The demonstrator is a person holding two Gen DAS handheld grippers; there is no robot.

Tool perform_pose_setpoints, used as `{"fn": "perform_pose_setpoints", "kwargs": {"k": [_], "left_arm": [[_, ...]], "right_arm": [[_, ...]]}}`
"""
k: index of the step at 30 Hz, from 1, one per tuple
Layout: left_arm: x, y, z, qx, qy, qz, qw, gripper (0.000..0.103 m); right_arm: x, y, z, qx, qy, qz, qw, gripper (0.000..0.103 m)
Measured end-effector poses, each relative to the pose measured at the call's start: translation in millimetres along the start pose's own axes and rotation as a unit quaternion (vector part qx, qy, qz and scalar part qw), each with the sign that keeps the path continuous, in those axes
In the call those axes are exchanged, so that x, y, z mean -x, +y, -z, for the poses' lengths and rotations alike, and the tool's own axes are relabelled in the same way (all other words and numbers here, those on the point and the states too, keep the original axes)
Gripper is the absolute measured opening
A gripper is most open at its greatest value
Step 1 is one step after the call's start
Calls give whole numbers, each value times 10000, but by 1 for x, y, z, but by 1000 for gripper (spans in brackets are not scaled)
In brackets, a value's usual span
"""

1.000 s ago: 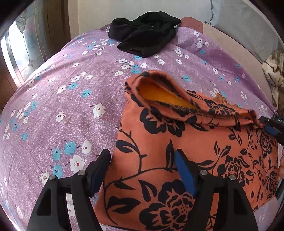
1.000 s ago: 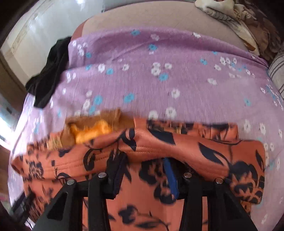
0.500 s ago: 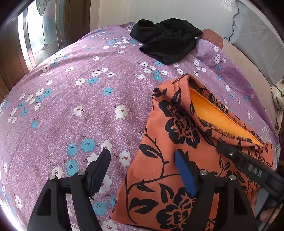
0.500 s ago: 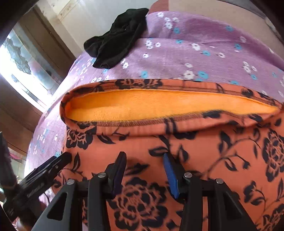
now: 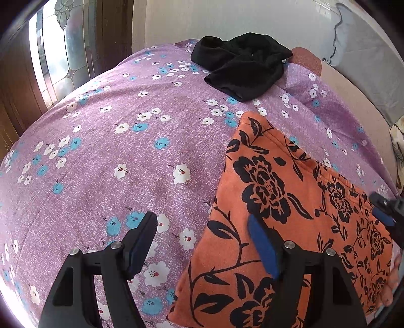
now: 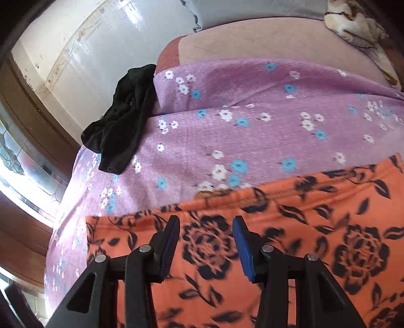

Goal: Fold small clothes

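Observation:
An orange garment with black flowers [image 5: 290, 207] lies flat on the purple flowered bedsheet [image 5: 126, 156]; none of its lining shows. My left gripper [image 5: 202, 239] stands open over the garment's left edge, one finger above the sheet and the other above the cloth, with nothing clamped. In the right wrist view the same garment [image 6: 315, 222] fills the lower half. My right gripper [image 6: 205, 242] hovers open above it, with no cloth between the pads. The right gripper's tip [image 5: 386, 214] shows at the garment's right side in the left wrist view.
A crumpled black garment [image 5: 242, 65] lies at the far end of the bed, also seen as the black garment [image 6: 121, 121]. A stained-glass window [image 5: 58, 50] and wooden frame stand to the left. A patterned blanket [image 6: 353, 20] lies at the far right. A hand [image 5: 394, 280] shows at the right edge.
The garment's turned-over top edge with the yellow lining showing has been laid flat and the lining is hidden. The right gripper drew back from the fold. The left gripper barely moved.

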State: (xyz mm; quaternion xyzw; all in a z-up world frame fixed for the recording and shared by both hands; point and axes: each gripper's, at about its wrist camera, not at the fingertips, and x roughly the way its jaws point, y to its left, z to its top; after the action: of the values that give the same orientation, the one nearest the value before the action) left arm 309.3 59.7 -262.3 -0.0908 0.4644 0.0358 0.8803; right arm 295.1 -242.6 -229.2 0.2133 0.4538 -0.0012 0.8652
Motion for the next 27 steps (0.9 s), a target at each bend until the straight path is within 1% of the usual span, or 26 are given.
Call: {"fn": "perform_pose_setpoints", "kwargs": {"k": [2,4,7,8,10,11,13,15,17,19,20,21,22,23,24,25,26,27], "left_arm": [[-4,-1,1,-112,25,-198,9997,75],[-8,1,1,-151,17,-462,9988,78],[-8,1,2,-232,-86,-652,9976,78],[-8,-1,3,-330,-137,-712,9968,78],[-5,-7,6,-575,-269,-864,9942,78],[-3,-10,8,-700,-322,-942,9926,78],[5,-14,13,-899,-392,-1007,9901,78],[20,-15,19,-1030,-487,-942,9890,78],[41,-17,30,-1126,-652,-761,9886,78],[59,-24,40,-1277,-775,-460,9877,81],[65,-30,46,-1393,-807,-330,9864,83],[67,-36,51,-1513,-808,-275,9848,84],[65,-41,59,-1608,-763,-312,9835,86],[58,-46,66,-1688,-609,-393,9830,87],[46,-51,73,-1793,-304,-452,9823,88],[30,-56,80,-1900,107,-501,9805,88],[16,-59,86,-1967,415,-598,9777,88],[15,-61,86,-1984,318,-676,9773,90]], "right_arm": [[34,-32,18,-10,-81,228,9997,47],[65,-70,39,-198,-144,461,9986,47],[95,-125,72,-475,-42,955,9943,47],[100,-143,83,-640,63,1057,9923,47],[97,-174,104,-941,541,1118,9878,47],[97,-182,111,-969,701,1137,9863,47],[108,-182,114,-889,646,1045,9884,47],[122,-176,112,-838,572,907,9907,47],[137,-171,112,-770,314,687,9942,47],[148,-169,115,-696,119,517,9962,47],[149,-171,117,-714,78,421,9965,48],[147,-171,123,-760,112,331,9965,48],[138,-174,128,-801,250,252,9962,48],[128,-180,135,-838,432,217,9953,49],[120,-185,146,-858,539,182,9947,49],[119,-187,152,-801,402,142,9959,49],[120,-184,151,-725,353,178,9966,49],[122,-179,148,-651,413,228,9968,50]]}}
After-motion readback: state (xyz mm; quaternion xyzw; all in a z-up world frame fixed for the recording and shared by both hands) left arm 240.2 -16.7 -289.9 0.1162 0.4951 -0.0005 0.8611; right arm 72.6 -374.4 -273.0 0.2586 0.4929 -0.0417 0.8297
